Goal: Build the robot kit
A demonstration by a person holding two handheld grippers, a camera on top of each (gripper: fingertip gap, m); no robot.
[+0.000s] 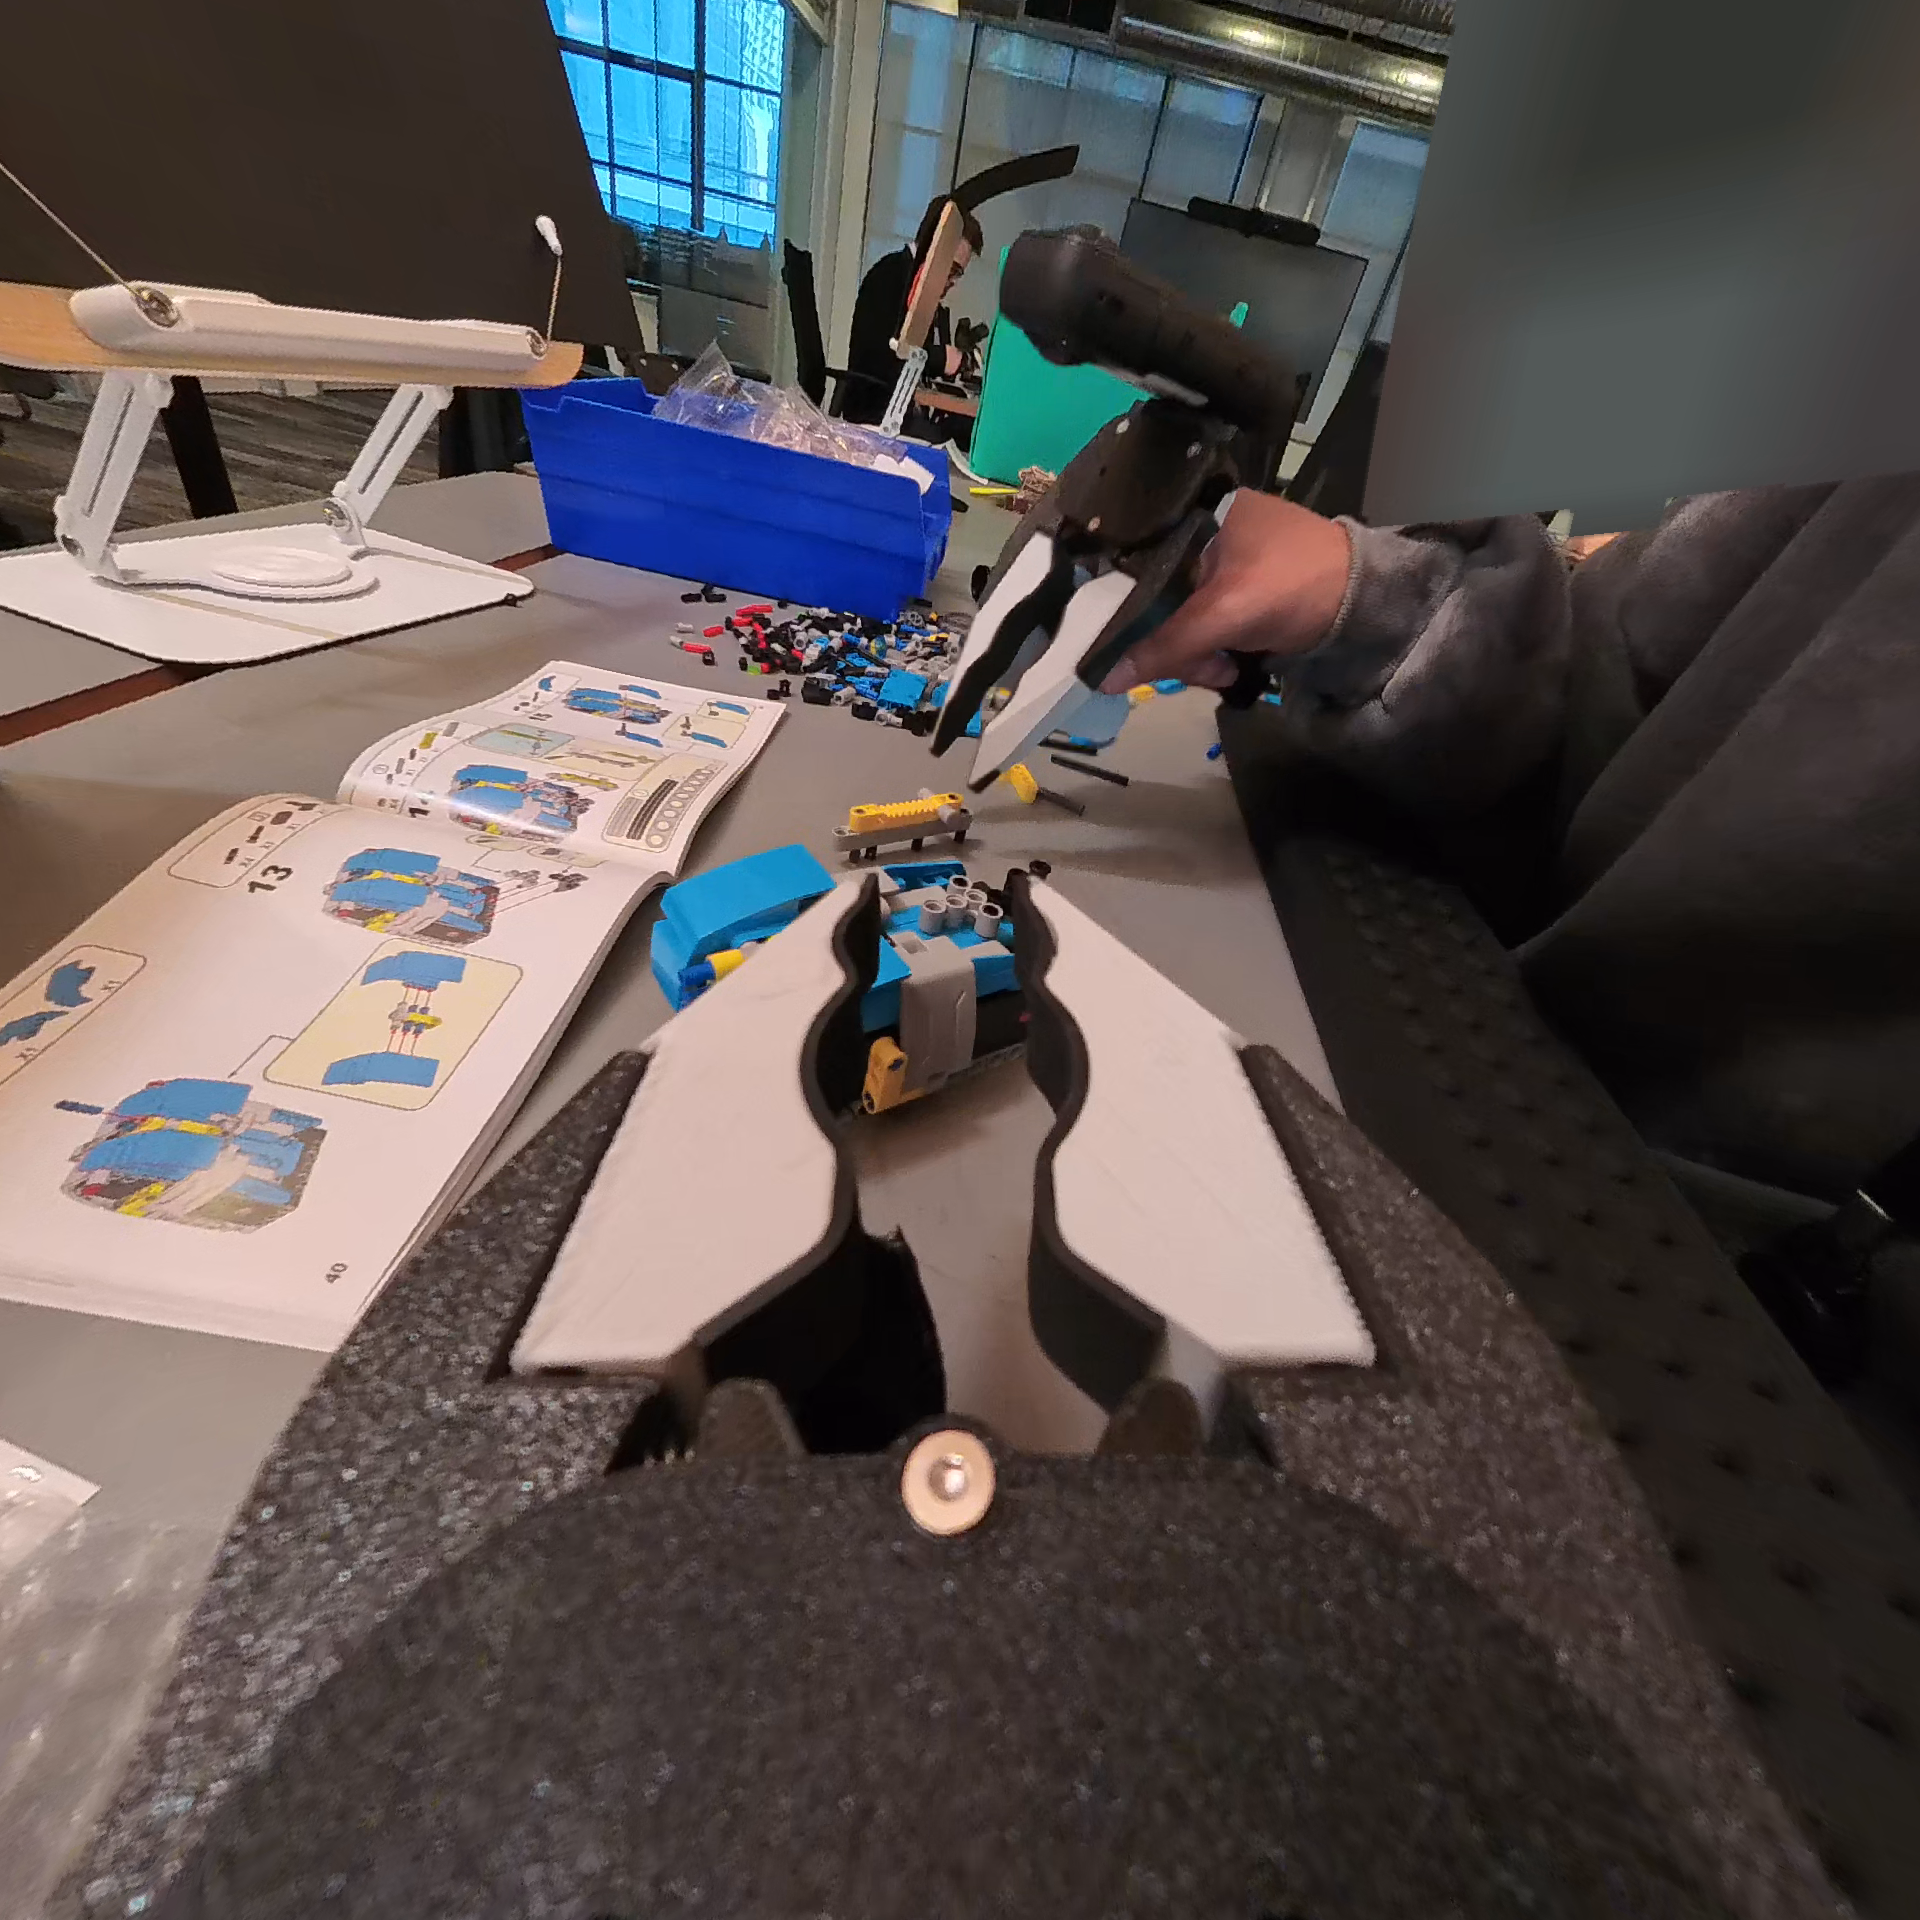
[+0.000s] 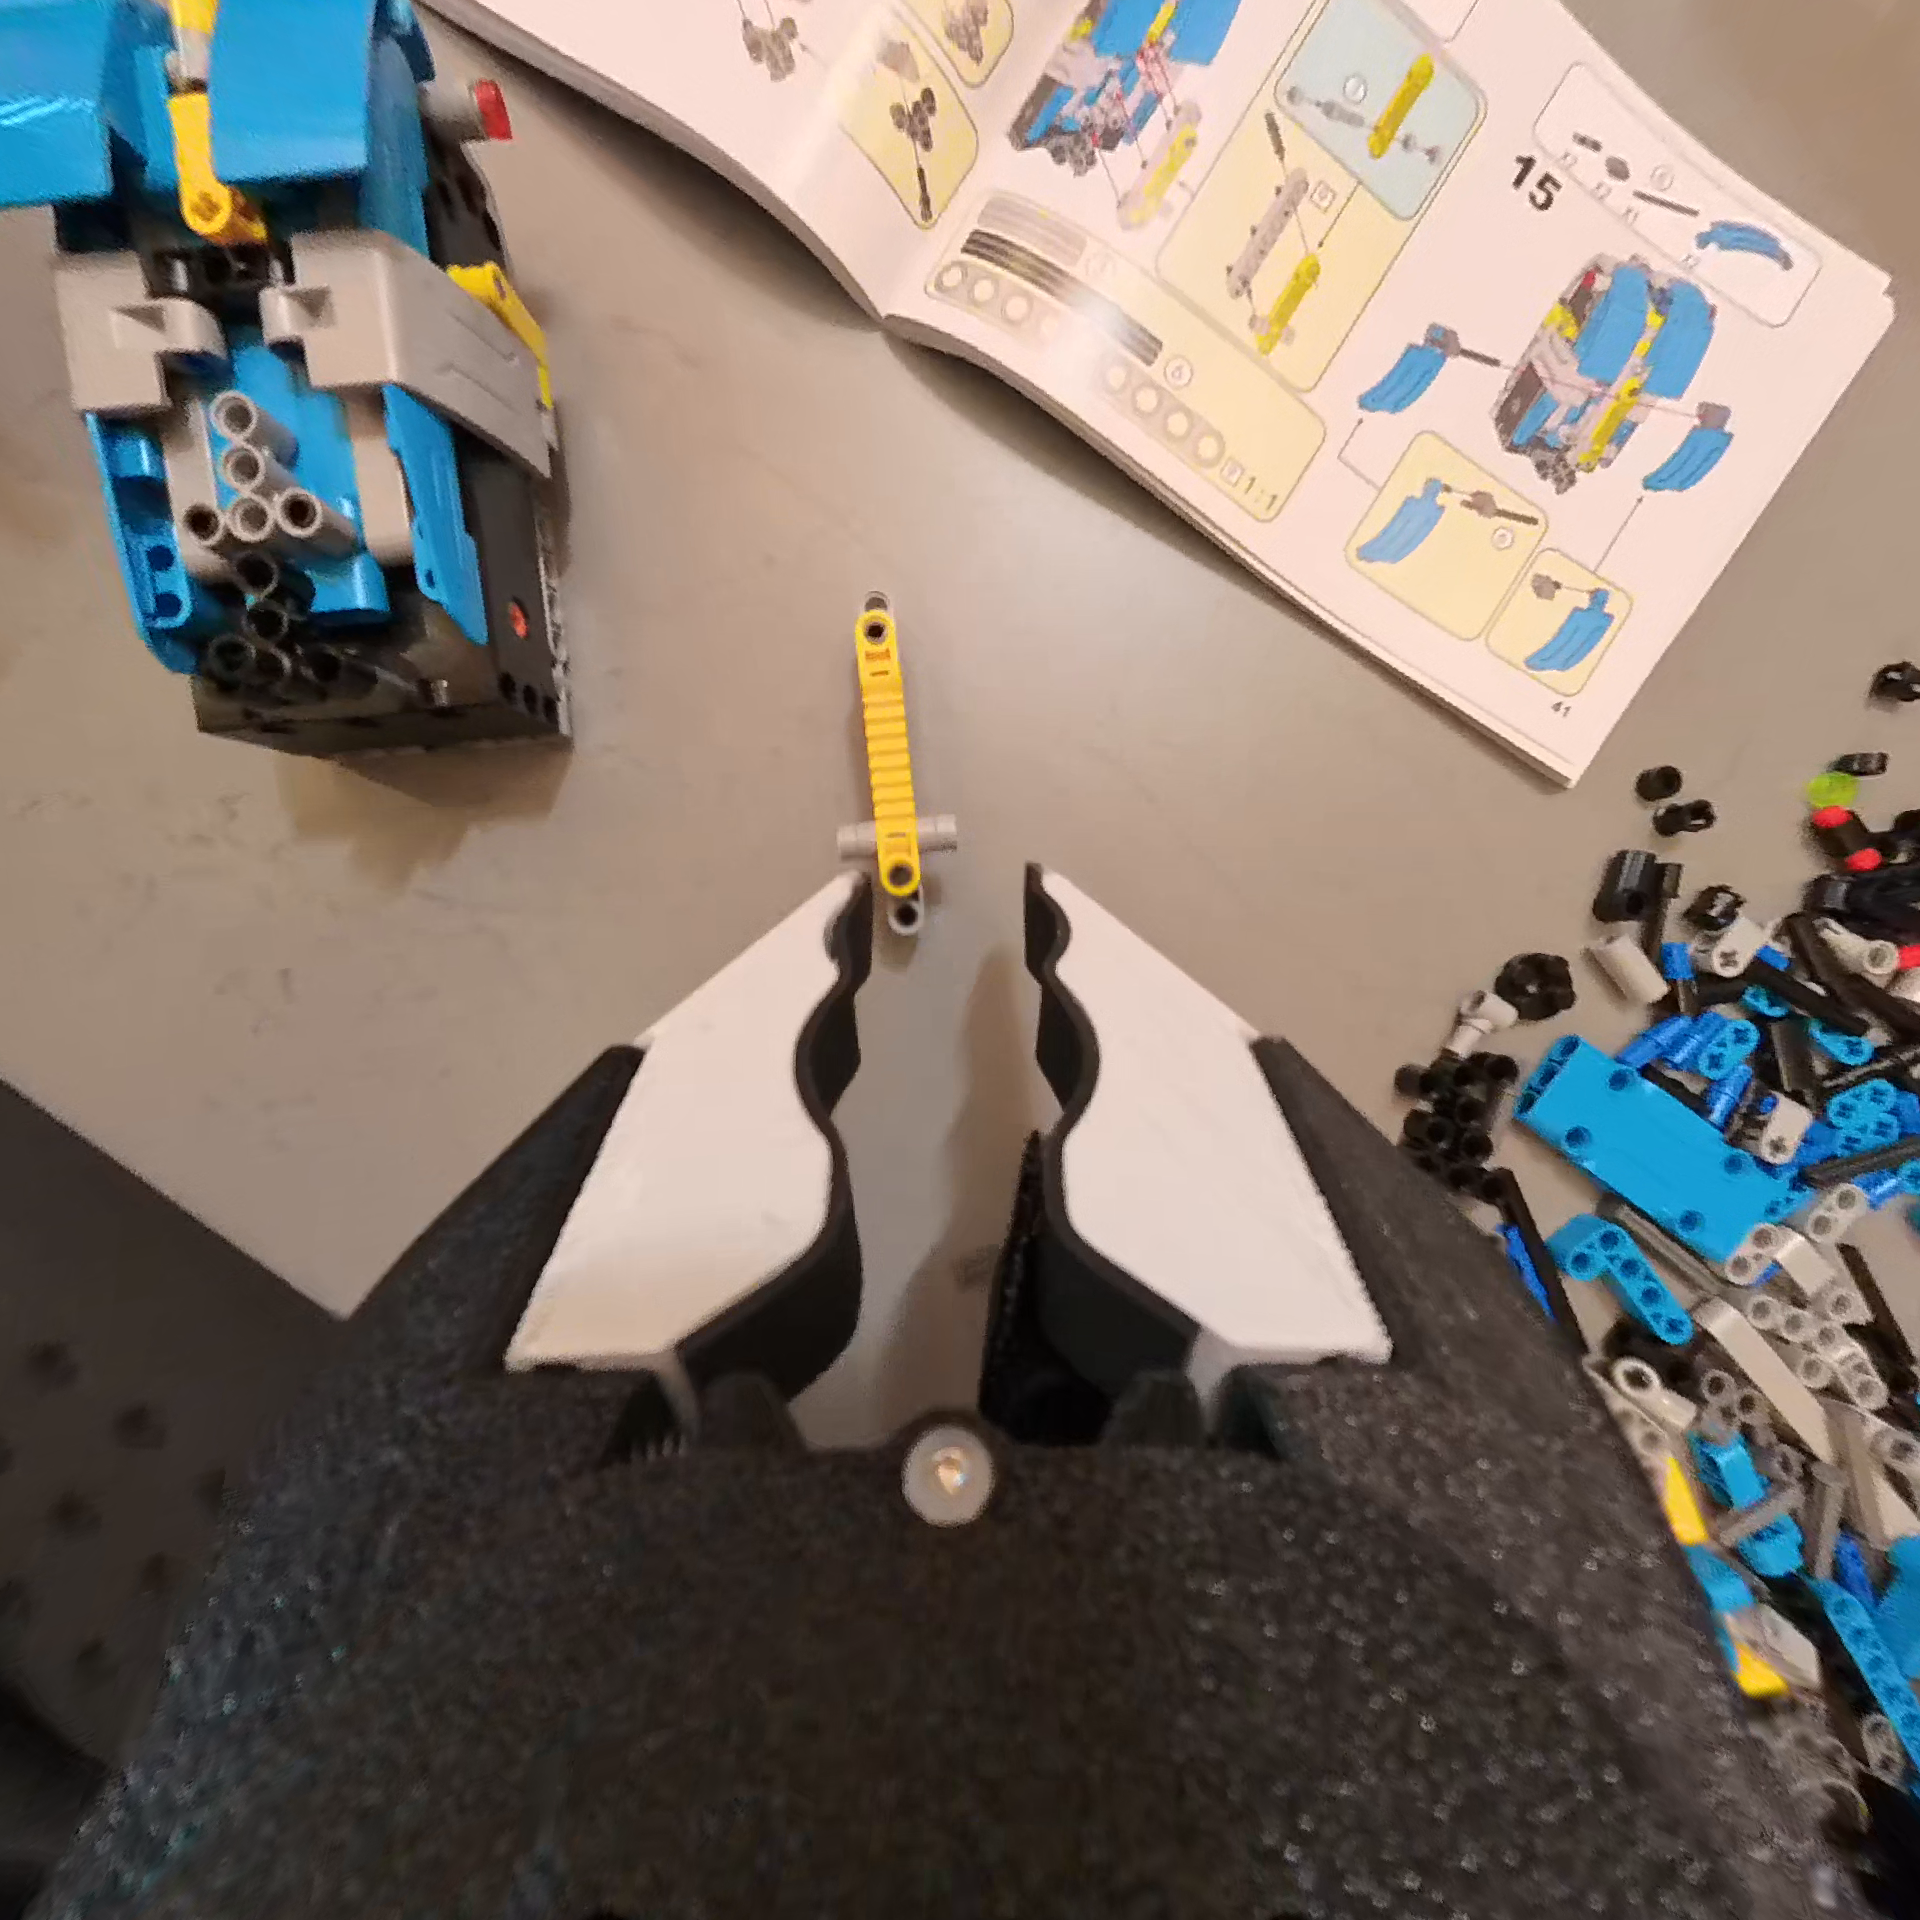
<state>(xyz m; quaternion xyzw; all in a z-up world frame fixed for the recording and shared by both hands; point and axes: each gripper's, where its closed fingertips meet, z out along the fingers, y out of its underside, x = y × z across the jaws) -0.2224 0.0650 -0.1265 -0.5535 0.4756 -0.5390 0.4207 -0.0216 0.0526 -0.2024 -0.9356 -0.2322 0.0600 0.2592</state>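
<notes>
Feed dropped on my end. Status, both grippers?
Left gripper open, straddling blue model. Right gripper open, empty, over yellow toothed piece. Booklet, loose parts pile alongside.

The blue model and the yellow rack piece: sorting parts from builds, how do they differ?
The blue model is a bulky build of blue, grey and black parts; the yellow rack piece is one slim toothed strip on a grey beam. The left gripper straddles the model; the rack piece lies just ahead of the open right gripper. Both rest on the grey table.

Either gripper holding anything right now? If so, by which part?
Left gripper straddles the blue model, fingers at its sides; contact cannot be told. Right gripper is open, holding nothing, tips just short of the yellow toothed bar.
</notes>
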